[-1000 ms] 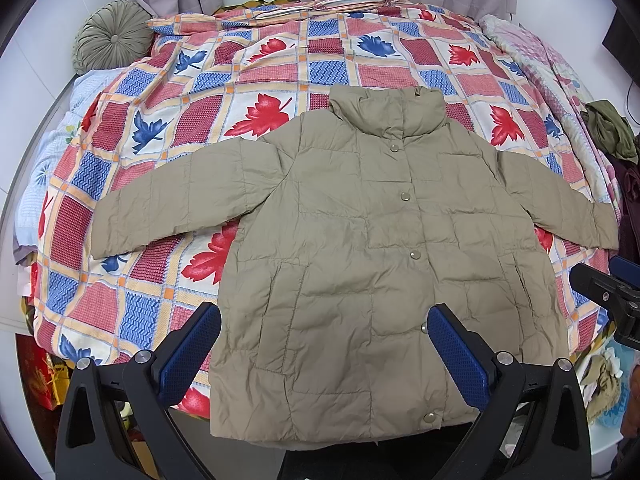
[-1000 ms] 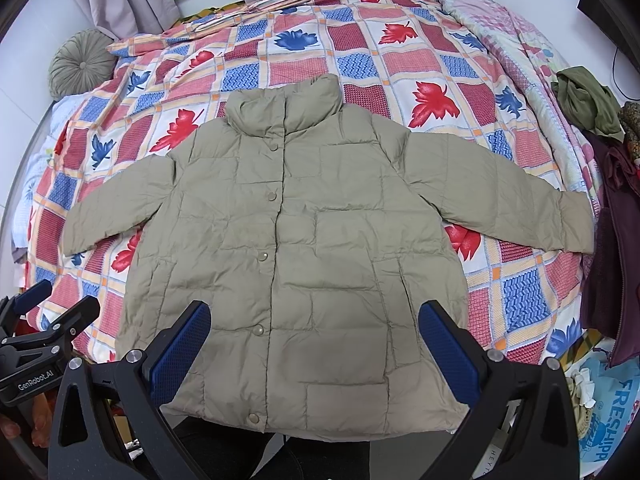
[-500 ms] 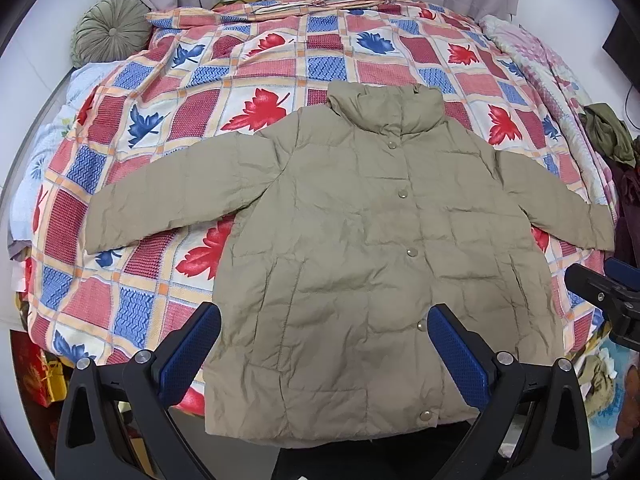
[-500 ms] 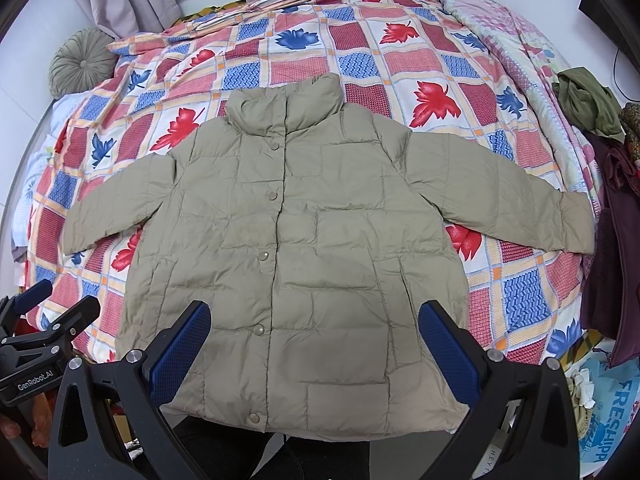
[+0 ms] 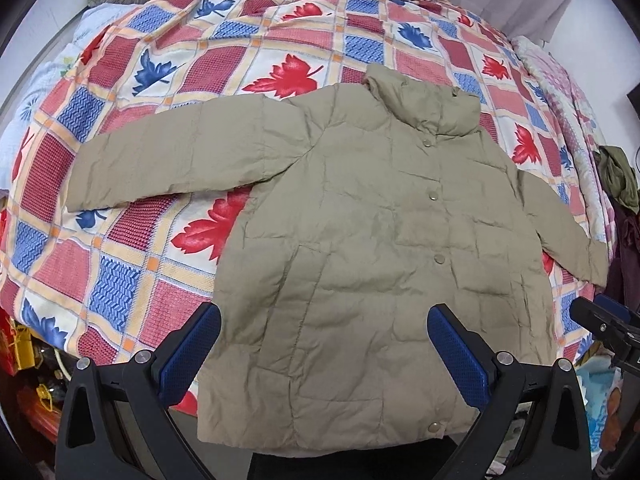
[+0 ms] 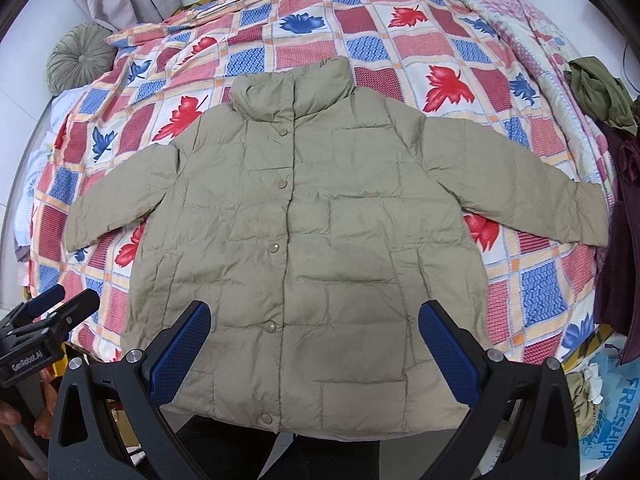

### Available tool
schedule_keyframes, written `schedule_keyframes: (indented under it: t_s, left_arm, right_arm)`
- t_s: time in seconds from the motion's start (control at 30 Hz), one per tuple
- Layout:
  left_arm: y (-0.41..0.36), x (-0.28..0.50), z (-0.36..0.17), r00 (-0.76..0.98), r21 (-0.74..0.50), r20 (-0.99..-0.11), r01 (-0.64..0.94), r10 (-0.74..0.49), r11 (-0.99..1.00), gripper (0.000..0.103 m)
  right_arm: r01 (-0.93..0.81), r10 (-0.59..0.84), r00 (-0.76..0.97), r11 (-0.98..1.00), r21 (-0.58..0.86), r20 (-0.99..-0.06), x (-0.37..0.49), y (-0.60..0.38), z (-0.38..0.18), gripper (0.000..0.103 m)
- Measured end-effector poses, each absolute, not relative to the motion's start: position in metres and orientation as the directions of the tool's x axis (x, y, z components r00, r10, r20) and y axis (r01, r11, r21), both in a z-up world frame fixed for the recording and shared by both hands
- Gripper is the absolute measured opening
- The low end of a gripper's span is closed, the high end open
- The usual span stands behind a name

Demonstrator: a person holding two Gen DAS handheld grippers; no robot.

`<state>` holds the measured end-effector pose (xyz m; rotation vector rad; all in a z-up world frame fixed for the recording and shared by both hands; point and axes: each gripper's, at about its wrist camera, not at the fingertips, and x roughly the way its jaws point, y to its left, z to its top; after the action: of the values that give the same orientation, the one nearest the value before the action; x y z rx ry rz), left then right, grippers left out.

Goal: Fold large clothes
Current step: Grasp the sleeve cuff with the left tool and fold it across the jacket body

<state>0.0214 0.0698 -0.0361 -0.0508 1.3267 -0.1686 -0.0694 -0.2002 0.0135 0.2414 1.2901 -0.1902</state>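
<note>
A khaki quilted puffer jacket (image 5: 380, 248) (image 6: 320, 220) lies flat and buttoned on the bed, collar away from me, both sleeves spread out to the sides. Its hem hangs over the bed's near edge. My left gripper (image 5: 324, 344) hovers open above the lower left half of the jacket, nothing between its blue pads. My right gripper (image 6: 314, 344) is open above the lower middle of the jacket, also holding nothing. Each gripper shows at the edge of the other's view: the right gripper (image 5: 608, 328) at far right, the left gripper (image 6: 44, 320) at far left.
The bed carries a checked quilt (image 5: 168, 128) (image 6: 400, 40) with red and blue leaves. A round green cushion (image 6: 80, 58) sits at the far left. Dark and olive clothes (image 6: 600, 88) pile at the right edge. Bags and clutter (image 6: 608, 412) lie on the floor.
The left gripper has swung left and closer to the bed, so the jacket's left sleeve now sits nearer the centre of its view. The right gripper has stayed put.
</note>
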Motion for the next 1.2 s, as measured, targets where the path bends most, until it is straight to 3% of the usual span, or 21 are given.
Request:
schedule_keyframes:
  t_s: [0.17, 0.33, 0.53, 0.77, 0.87, 0.9, 0.93, 0.97, 1.0, 1.03, 1.2]
  left_arm:
    - [0.119, 0.047, -0.074, 0.239, -0.134, -0.962, -0.004, -0.129, 0.991, 0.103]
    - [0.183, 0.082, -0.124, 0.249, -0.281, -0.939, -0.164, -0.236, 0.946, 0.103]
    - [0.259, 0.126, -0.189, 0.365, -0.498, -0.852, -0.347, -0.375, 0.794, 0.103]
    - [0.32, 0.167, -0.249, 0.459, -0.588, -0.799, -0.462, -0.389, 0.664, 0.1]
    - [0.34, 0.185, -0.253, 0.487, -0.589, -0.794, -0.465, -0.365, 0.661, 0.09]
    - [0.345, 0.192, -0.252, 0.495, -0.588, -0.793, -0.467, -0.356, 0.66, 0.08]
    - [0.35, 0.198, -0.252, 0.495, -0.578, -0.799, -0.472, -0.342, 0.666, 0.059]
    - [0.354, 0.205, -0.254, 0.488, -0.573, -0.802, -0.471, -0.344, 0.671, 0.048]
    - [0.359, 0.21, -0.256, 0.491, -0.581, -0.797, -0.464, -0.353, 0.668, 0.021]
    - [0.364, 0.215, -0.256, 0.495, -0.588, -0.792, -0.46, -0.359, 0.665, 0.011]
    - [0.366, 0.211, -0.221, 0.528, -0.507, -0.807, -0.39, -0.265, 0.769, 0.007]
  right_arm:
    - [0.241, 0.021, 0.234, 0.967, 0.079, -0.972, -0.054, -0.182, -0.009, 0.103]
    - [0.222, 0.058, 0.257, 0.968, 0.117, -0.965, -0.036, -0.16, -0.037, 0.103]
    - [0.192, 0.102, 0.184, 0.972, 0.138, -0.978, -0.006, -0.127, -0.087, 0.103]
    - [0.166, 0.195, 0.174, 0.96, 0.224, -0.965, 0.022, -0.094, -0.135, 0.103]
    - [0.149, 0.216, 0.187, 0.958, 0.245, -0.958, 0.033, -0.083, -0.147, 0.103]
    - [0.143, 0.22, 0.194, 0.958, 0.25, -0.956, 0.036, -0.08, -0.15, 0.103]
    - [0.138, 0.224, 0.201, 0.957, 0.254, -0.954, 0.04, -0.077, -0.153, 0.103]
    - [0.137, 0.228, 0.205, 0.956, 0.259, -0.952, 0.043, -0.075, -0.154, 0.103]
    - [0.138, 0.232, 0.213, 0.954, 0.264, -0.949, 0.047, -0.072, -0.156, 0.103]
    - [0.141, 0.237, 0.22, 0.952, 0.271, -0.946, 0.051, -0.071, -0.157, 0.103]
    - [0.162, 0.249, 0.265, 0.941, 0.298, -0.931, 0.077, -0.063, -0.158, 0.102]
